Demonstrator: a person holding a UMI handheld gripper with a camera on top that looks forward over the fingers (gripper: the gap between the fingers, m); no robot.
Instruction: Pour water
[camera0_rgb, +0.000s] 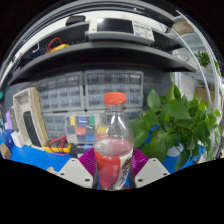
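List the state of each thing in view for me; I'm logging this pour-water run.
bottle: upright, orange cap on, red liquid in its lower part, held between the fingers.
gripper: shut on the bottle, pads pressing both sides.
plant: upright, leafy, beside the bottle.
drawer cabinet: behind the bottle, drawers closed.

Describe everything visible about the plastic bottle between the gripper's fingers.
The bottle is clear plastic with an orange-red screw cap, still on. It stands upright, and reddish-pink liquid fills its lower part. It sits between the gripper's pink pads, which seem to press its lower body at both sides. Its base is hidden, so whether it rests on anything cannot be told. A green leafy plant stands beside it.
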